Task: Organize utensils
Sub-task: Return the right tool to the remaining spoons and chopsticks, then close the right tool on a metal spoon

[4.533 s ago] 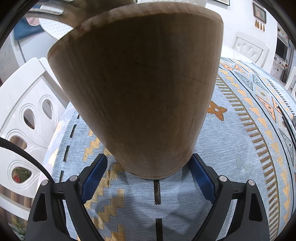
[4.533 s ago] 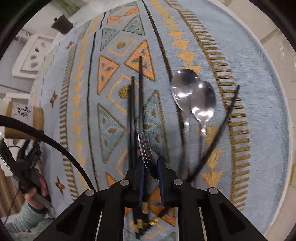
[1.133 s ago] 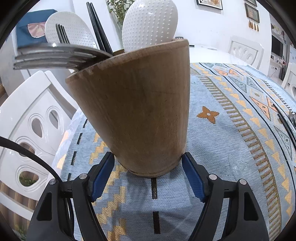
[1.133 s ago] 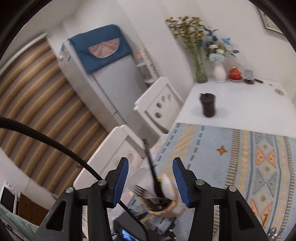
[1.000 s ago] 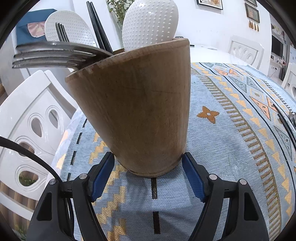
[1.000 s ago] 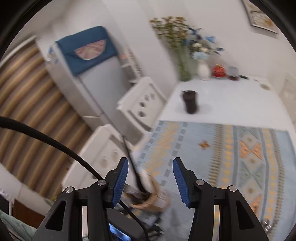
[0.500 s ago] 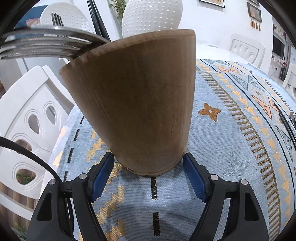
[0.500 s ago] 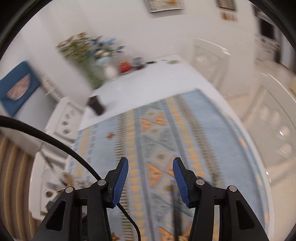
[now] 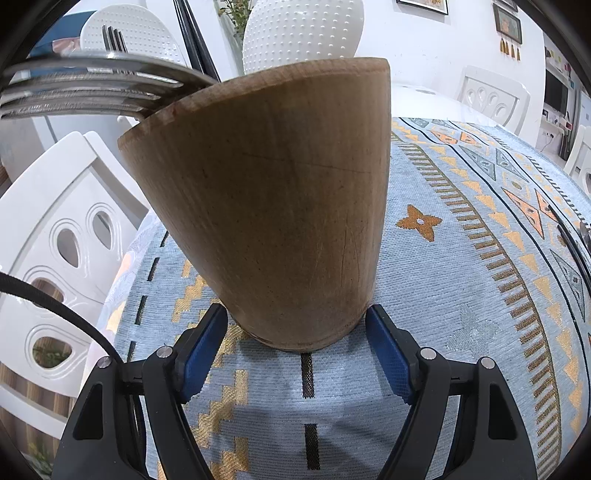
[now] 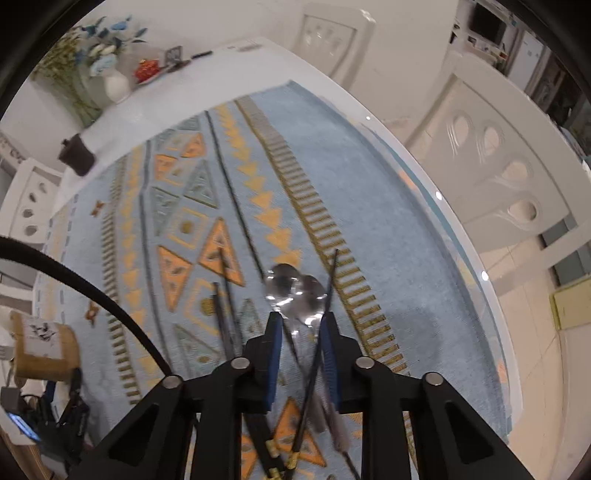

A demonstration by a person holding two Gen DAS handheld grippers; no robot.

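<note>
A tan wooden utensil holder [image 9: 273, 206] stands on the patterned blue tablecloth [image 9: 461, 314]. My left gripper [image 9: 295, 343] has a blue pad at each side of its base; I cannot tell whether the pads press it. Steel forks [image 9: 85, 92], black chopsticks [image 9: 192, 33] and white dotted spoons [image 9: 299, 33] stick out of it. In the right wrist view my right gripper [image 10: 301, 354] is open and empty above two steel spoons [image 10: 295, 291] and black chopsticks [image 10: 221, 314] lying on the cloth. One chopstick [image 10: 317, 354] lies slanted between its fingers. The holder also shows at the far left [image 10: 44, 350].
White chairs stand at the table's left [image 9: 59, 236] and right [image 10: 506, 184] edges. A dark cup [image 10: 75, 155], a vase of flowers [image 10: 110, 77] and small items sit on the bare white tabletop at the far end.
My right gripper has let go of the fork into the holder, swung away from it, and come down over the spoons and chopsticks. The left gripper has stayed at the holder.
</note>
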